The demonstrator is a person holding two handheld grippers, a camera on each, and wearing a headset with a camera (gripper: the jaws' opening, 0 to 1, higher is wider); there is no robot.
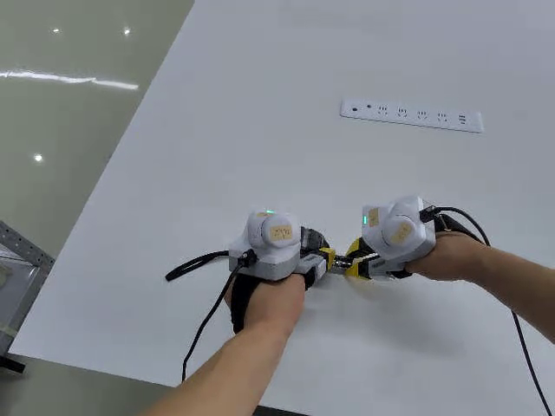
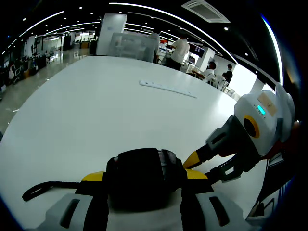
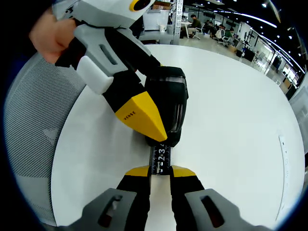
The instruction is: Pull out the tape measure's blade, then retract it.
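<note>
A black tape measure [image 1: 313, 237] lies low over the white table [image 1: 260, 130] between my two grippers. My left gripper [image 2: 144, 179] is shut on its case [image 2: 143, 166], which bulges between the yellow-tipped jaws. From the case [image 3: 167, 101] a short length of blade [image 3: 160, 157] sticks out, with the numbers 2 and 3 showing. My right gripper [image 3: 160, 172] is shut on that blade end, close to the case. In the head view the left gripper [image 1: 324, 256] and the right gripper [image 1: 354, 258] nearly meet tip to tip.
A white power strip [image 1: 410, 114] lies flat at the far right of the table. The table's left edge [image 1: 130, 139] drops to a shiny floor, with a metal frame [image 1: 22, 247] below. Black cables [image 1: 195, 264] trail from both grippers. People stand far behind [image 2: 180, 50].
</note>
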